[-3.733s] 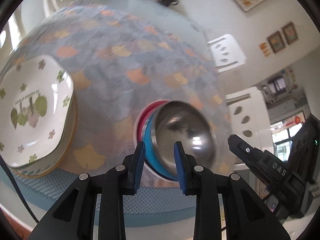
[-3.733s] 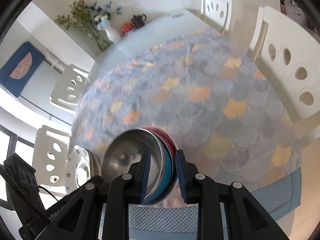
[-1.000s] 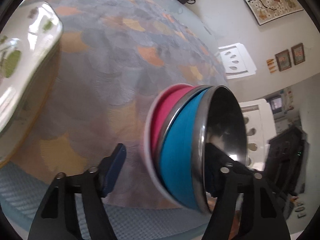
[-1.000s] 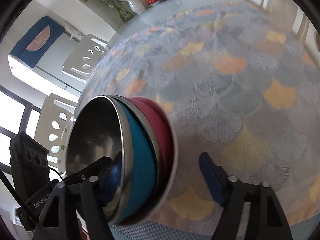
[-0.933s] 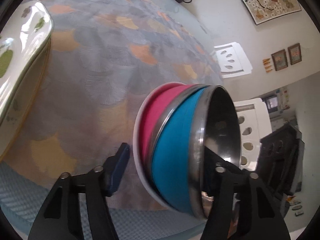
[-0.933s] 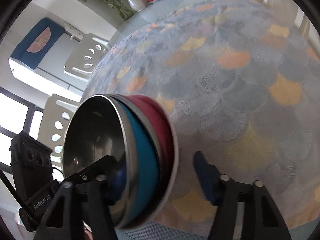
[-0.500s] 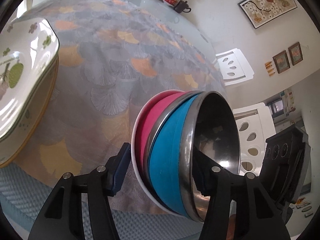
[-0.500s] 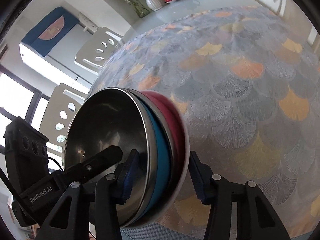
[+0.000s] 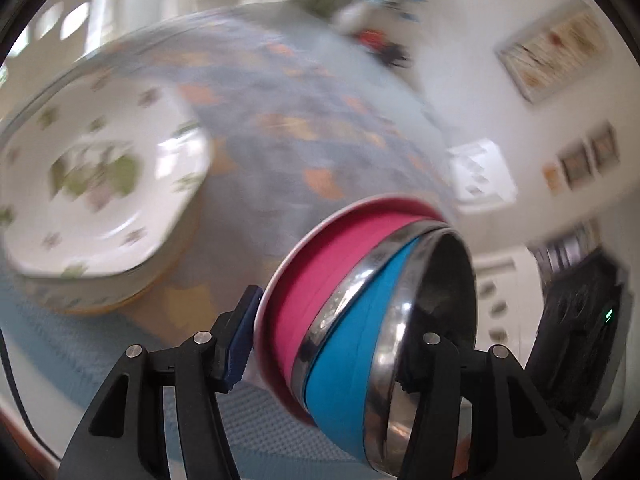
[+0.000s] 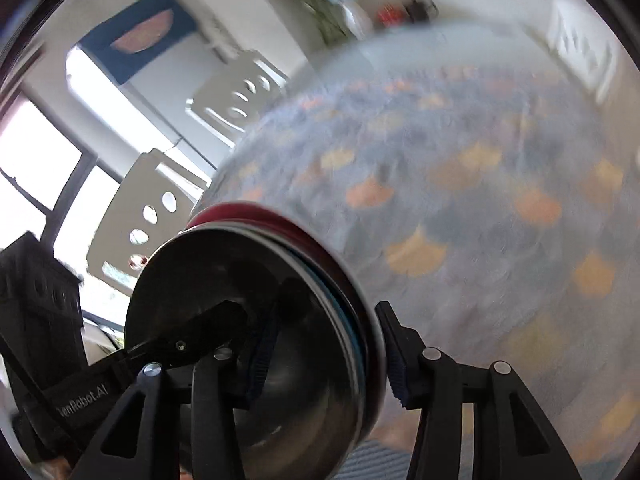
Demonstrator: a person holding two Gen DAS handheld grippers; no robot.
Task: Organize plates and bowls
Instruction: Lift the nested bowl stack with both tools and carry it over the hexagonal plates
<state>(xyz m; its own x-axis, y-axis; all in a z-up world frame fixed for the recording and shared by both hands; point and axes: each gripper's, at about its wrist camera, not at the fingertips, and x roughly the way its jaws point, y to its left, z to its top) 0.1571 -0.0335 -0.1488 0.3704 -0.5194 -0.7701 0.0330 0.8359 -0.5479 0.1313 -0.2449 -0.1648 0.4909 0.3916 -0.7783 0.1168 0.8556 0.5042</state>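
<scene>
the bowls (image 9: 360, 320) are pink, blue and shiny silver. the plate (image 9: 100, 184) is white with green leaves. the tablecloth (image 10: 480, 184) is grey-blue with orange fans.

The only readable text is white lettering, "enRobot.AI", its first letters cut off, on the black body of the left gripper (image 10: 256, 356) at the lower left of the right wrist frame. The wall pictures are too blurred to read.

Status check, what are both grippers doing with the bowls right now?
Left gripper and right gripper both clamped on the nested bowl stack, tilted on edge. Plate stack sits apart to the left. Nothing blocking.
</scene>
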